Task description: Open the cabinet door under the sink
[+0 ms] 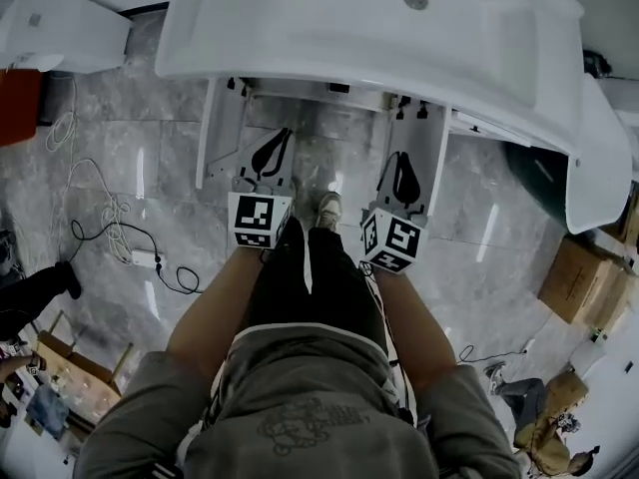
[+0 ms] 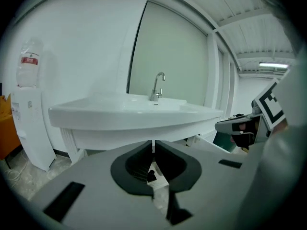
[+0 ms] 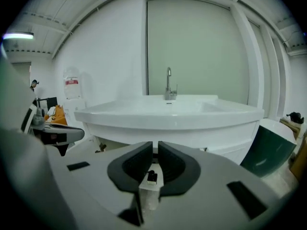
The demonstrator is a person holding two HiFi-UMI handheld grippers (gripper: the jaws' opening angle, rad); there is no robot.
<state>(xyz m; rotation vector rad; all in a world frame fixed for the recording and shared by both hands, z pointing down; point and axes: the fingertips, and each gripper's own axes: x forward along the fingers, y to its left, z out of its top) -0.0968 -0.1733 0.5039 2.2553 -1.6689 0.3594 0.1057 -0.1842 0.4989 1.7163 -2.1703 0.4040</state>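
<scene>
person stands facing the white sink (image 1: 329, 28), a gripper in each hand, forearms out in front. left gripper (image 1: 283, 138) and right gripper (image 1: 397, 158) are held side by side but apart, both aimed at the space under the basin, neither touching anything

left gripper view: jaws clenched, dark pads (image 2: 139, 164) meet at the tips, nothing btwn them. right gripper view: jaws drawn together w/ only a hairline slit at the tips, also empty. marker cubes (image 1: 260, 220) sit just ahead of the wrists

cabinet under the sink: from the head view the left cabinet door (image 1: 212, 133) and right cabinet door (image 1: 439, 153) look swung outward, seen nearly edge-on, w/ the grippers in the gap btwn them; angle is steep so how far they stand open is hard to judge. grey tile floor (image 1: 130, 168) shows through that gap

both gripper views look level at the basin front, w/ the faucet (image 3: 169, 83) upright at the back centre against a pale wall panel. left gripper view also catches the right gripper at its right edge; a water dispenser (image 2: 29, 123) w/ a bottle on top stands left of the sink

on the floor: loose cables (image 1: 110, 218) to the left, cardboard box (image 1: 579, 277) to the right, person's shoe (image 1: 327, 208) btwn the two cubes
</scene>
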